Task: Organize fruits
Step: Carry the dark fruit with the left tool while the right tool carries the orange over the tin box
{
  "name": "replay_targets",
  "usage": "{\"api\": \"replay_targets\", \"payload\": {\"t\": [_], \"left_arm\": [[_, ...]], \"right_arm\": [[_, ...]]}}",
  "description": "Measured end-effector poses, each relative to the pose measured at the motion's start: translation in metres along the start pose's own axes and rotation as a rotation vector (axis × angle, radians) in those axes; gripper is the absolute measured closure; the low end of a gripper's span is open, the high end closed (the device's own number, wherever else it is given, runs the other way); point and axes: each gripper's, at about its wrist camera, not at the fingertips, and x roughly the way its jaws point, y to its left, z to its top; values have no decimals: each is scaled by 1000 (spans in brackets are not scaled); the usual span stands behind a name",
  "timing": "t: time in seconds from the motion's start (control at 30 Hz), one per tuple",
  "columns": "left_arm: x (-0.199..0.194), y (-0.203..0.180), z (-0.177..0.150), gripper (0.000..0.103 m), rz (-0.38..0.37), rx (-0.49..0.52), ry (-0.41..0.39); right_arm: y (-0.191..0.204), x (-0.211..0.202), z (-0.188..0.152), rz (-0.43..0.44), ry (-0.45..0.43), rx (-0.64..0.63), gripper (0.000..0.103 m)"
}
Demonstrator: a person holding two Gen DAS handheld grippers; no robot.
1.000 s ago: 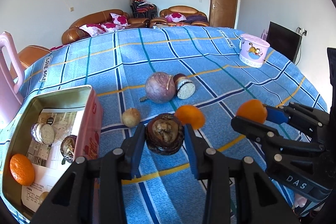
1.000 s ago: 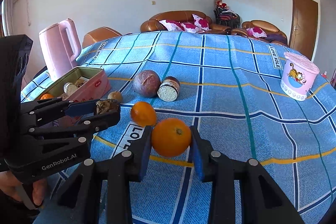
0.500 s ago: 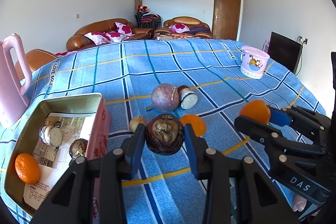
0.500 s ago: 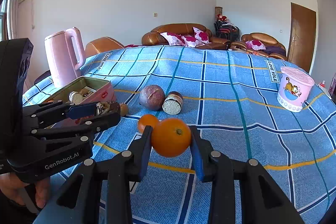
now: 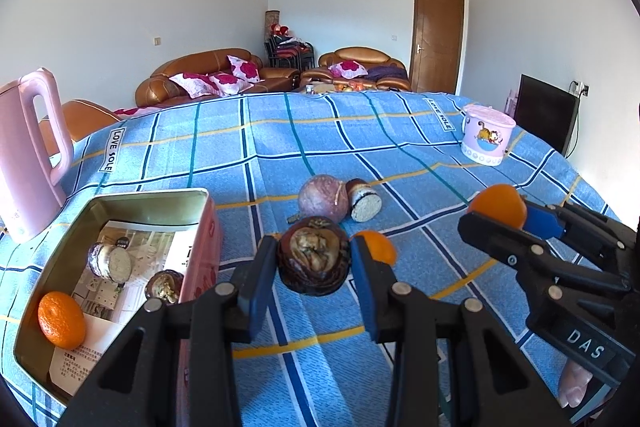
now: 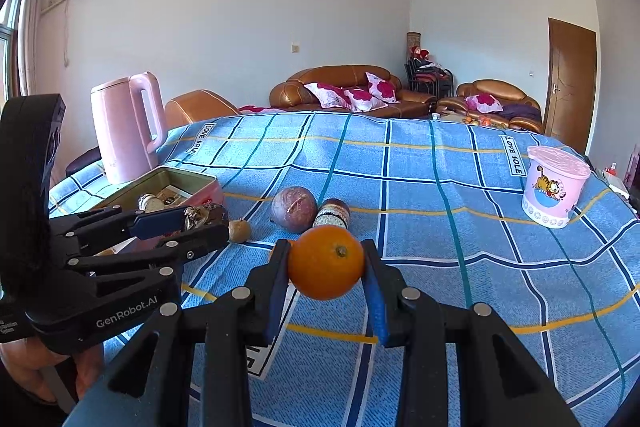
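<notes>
My left gripper (image 5: 314,261) is shut on a dark brown wrinkled fruit (image 5: 313,255) and holds it above the blue checked cloth, just right of the pink tin (image 5: 204,223). The tin holds an orange (image 5: 61,319), a cut fruit half (image 5: 110,261) and a dark fruit (image 5: 164,285). My right gripper (image 6: 326,265) is shut on an orange (image 6: 326,262), also raised. On the cloth lie a purple round fruit (image 5: 323,198), a cut half fruit (image 5: 364,201), a small orange (image 5: 376,246) and a small brown fruit (image 6: 239,230).
A pink kettle (image 5: 26,163) stands left of the tin. A pink lidded cup with a cartoon cat (image 5: 486,135) stands at the far right of the table. Sofas and a door are behind the table.
Both grippers have risen with their fruit and tilted up; the table and the fruit on it now sit lower in both views.
</notes>
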Motion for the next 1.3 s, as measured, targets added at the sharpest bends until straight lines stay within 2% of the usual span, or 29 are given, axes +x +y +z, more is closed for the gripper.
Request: {"api": "replay_targets", "payload": {"t": [1.3], "left_arm": [[-27, 5, -3, 64, 44, -30, -143]], "right_arm": [[2, -26, 3, -14, -195, 2, 66]]}}
